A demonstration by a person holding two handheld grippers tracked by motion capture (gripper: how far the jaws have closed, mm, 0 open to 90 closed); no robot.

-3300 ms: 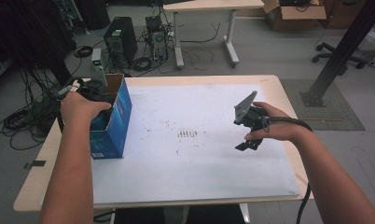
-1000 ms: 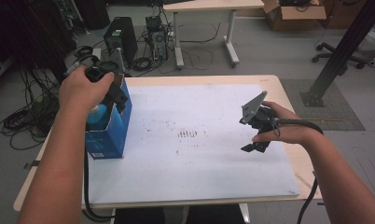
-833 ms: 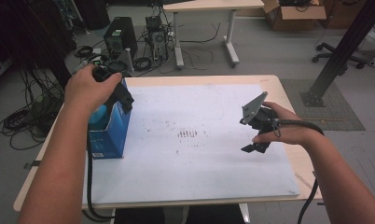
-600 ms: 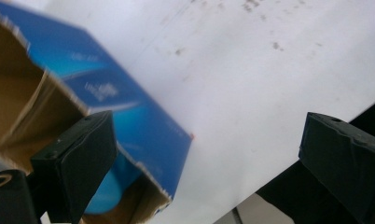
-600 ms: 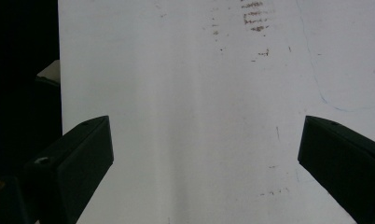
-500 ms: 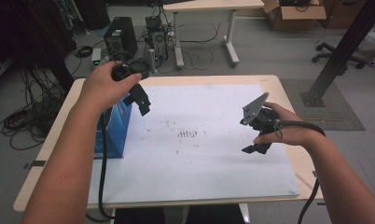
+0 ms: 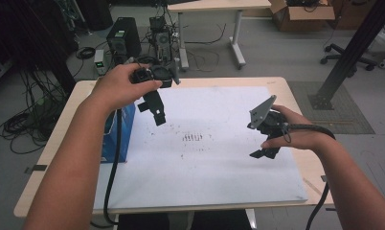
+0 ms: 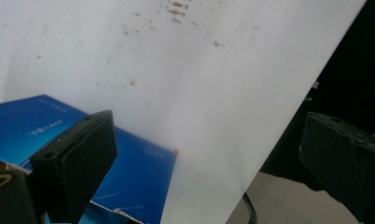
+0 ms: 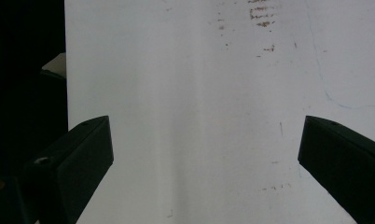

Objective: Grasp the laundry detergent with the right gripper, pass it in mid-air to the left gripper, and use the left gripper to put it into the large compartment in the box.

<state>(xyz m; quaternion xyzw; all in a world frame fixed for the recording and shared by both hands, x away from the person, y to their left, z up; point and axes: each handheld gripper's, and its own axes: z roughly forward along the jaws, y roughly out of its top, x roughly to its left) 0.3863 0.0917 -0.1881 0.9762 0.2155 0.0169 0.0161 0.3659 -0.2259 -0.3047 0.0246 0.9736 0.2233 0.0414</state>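
Observation:
An open-topped blue cardboard box (image 7: 125,136) stands at the left edge of the white sheet (image 7: 205,167); my left forearm hides part of it. My left gripper (image 7: 151,112) hangs open in the air just right of the box, above the sheet's far left part, with its jaws pointing down. In the left gripper view the left gripper (image 8: 209,135) holds nothing, and the blue box (image 8: 134,168) lies below it. My right gripper (image 7: 258,140) hovers open over the right side of the sheet. In the right gripper view the right gripper (image 9: 204,140) has only the stained white sheet (image 9: 199,93) between its jaws.
The wooden table (image 7: 56,158) shows around the sheet. Brown stains (image 7: 193,138) mark the sheet's middle. Behind the table, computer towers (image 7: 121,40) and cables sit on the floor, with another desk (image 7: 214,5) farther back. A black post (image 7: 348,52) stands at the right.
My left gripper rose from the blue box and moved right, out over the white sheet. The right gripper has stayed where it was, still open.

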